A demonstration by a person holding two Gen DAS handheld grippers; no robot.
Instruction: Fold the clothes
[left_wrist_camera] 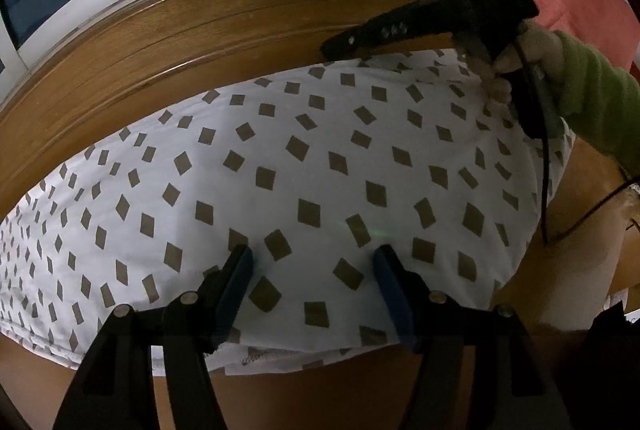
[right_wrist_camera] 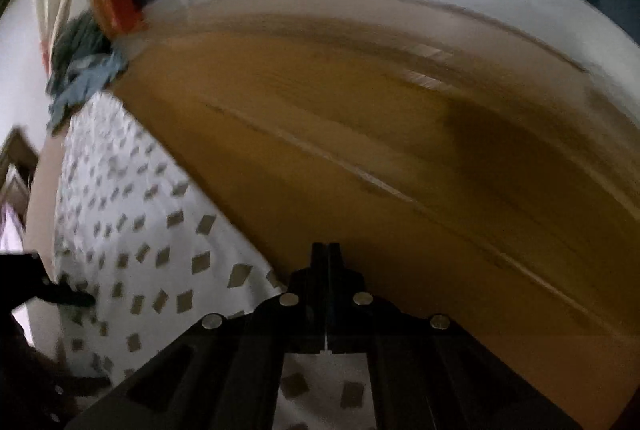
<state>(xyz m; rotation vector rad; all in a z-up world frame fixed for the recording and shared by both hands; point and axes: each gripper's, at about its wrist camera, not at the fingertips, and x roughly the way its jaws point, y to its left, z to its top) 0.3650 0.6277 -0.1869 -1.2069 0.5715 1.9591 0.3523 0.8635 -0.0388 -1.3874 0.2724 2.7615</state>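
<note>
Our left gripper [left_wrist_camera: 314, 270] spreads wide over the white, brown-diamond-patterned garment [left_wrist_camera: 304, 166] on the wooden table [left_wrist_camera: 168, 42]; our right gripper [right_wrist_camera: 327, 250] hovers closed, empty.

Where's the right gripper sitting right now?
In the left wrist view the right gripper is at upper right, at the far edge of the white patterned cloth on the wooden table. Its fingers look closed, with nothing visibly between them.

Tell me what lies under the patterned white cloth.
The patterned white cloth lies on a wooden table, which shows around its edges. Anything directly beneath the cloth is covered.
</note>
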